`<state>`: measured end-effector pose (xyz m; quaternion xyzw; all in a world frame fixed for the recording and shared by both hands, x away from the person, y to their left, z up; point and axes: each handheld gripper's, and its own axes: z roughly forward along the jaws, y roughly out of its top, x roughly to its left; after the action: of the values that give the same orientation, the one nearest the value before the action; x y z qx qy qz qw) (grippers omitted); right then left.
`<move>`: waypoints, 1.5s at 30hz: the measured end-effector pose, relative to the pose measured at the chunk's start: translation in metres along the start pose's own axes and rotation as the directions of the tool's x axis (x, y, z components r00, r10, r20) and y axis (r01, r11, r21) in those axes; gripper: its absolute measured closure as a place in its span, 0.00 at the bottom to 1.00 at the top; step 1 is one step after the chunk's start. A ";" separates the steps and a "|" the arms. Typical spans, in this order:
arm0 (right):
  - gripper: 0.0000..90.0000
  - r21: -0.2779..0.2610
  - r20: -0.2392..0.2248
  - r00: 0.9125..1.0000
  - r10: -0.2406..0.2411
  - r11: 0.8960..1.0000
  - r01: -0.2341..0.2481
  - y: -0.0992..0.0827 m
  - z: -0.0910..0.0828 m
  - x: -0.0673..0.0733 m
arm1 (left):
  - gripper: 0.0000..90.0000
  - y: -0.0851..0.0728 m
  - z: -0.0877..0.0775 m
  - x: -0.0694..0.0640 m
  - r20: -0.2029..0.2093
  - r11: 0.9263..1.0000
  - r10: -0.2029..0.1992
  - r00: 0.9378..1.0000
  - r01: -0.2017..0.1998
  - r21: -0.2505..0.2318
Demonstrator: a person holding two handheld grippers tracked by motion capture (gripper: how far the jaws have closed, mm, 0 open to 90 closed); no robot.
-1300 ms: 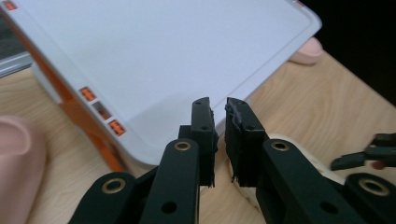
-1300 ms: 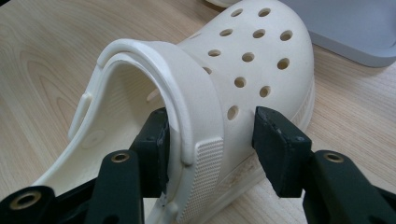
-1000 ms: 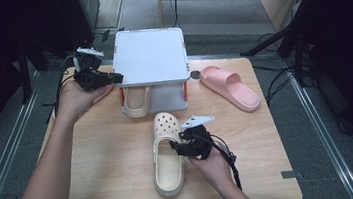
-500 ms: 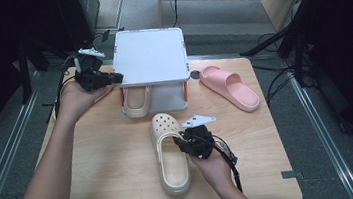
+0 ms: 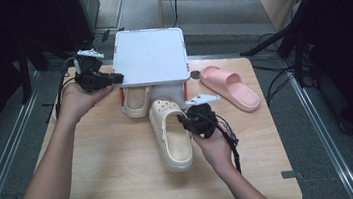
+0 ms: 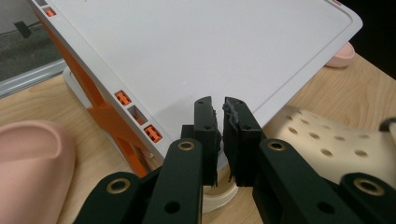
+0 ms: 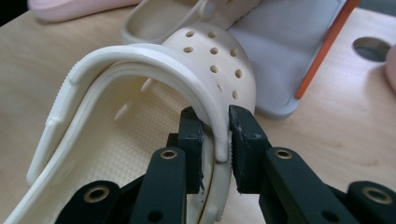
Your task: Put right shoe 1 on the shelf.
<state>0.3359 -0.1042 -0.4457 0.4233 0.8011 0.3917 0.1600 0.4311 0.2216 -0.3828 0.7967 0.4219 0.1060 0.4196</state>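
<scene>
Whereas a second ago it lay nearer the table's (image 5: 124, 186) front edge, the clog (image 5: 171, 133) now sits mid-table, toe under the rack (image 5: 149, 57). Right gripper (image 5: 187, 122) jaws, just closing, pinch its side wall and strap. Left gripper (image 5: 114, 79), nearly shut, pinches the rack's left edge, unchanged.

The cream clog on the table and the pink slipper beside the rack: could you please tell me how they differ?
The cream clog has a closed toe with holes and a heel strap; the pink slipper is an open slide with one plain band. The clog is clamped at its side wall and strap by the right gripper; the slipper lies untouched. The clog points under the white rack; the slipper lies right of it. Both are on the table.
</scene>
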 end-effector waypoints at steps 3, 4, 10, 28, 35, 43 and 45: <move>0.86 0.006 0.031 0.999 -0.007 1.000 0.007 0.011 0.012 -0.006 | 0.93 0.000 0.000 0.001 0.007 1.000 -0.011 1.000 0.011 0.000; 0.86 0.006 0.045 0.999 -0.011 1.000 0.011 0.015 0.017 -0.008 | 0.93 0.000 0.000 0.001 0.009 1.000 -0.014 1.000 0.014 -0.001; 0.86 0.015 0.126 0.992 -0.028 1.000 0.026 0.030 0.040 -0.013 | 0.93 0.000 0.000 0.002 0.012 1.000 -0.012 1.000 0.012 -0.001; 0.68 -0.008 0.072 0.997 0.031 1.000 -0.030 0.019 0.051 -0.014 | 0.94 -0.001 0.000 0.001 0.012 1.000 -0.007 1.000 0.007 -0.001; 0.69 -0.038 0.029 1.000 -0.003 0.999 0.004 0.022 0.019 -0.005 | 0.94 -0.001 0.000 0.001 0.011 1.000 -0.011 1.000 0.011 -0.002; 0.92 -0.001 -0.075 0.997 0.013 1.000 -0.013 -0.003 -0.004 0.013 | 0.94 -0.001 0.000 0.000 0.007 1.000 -0.012 1.000 0.012 0.000; 0.95 0.014 -0.077 0.997 0.005 1.000 -0.004 -0.011 -0.007 0.019 | 0.94 -0.001 0.000 0.001 0.007 1.000 -0.012 1.000 0.012 0.000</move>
<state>0.3145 -0.0963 -0.4485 0.4106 0.8085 0.4025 0.1251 0.4311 0.2222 -0.3833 0.7945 0.4252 0.1005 0.4217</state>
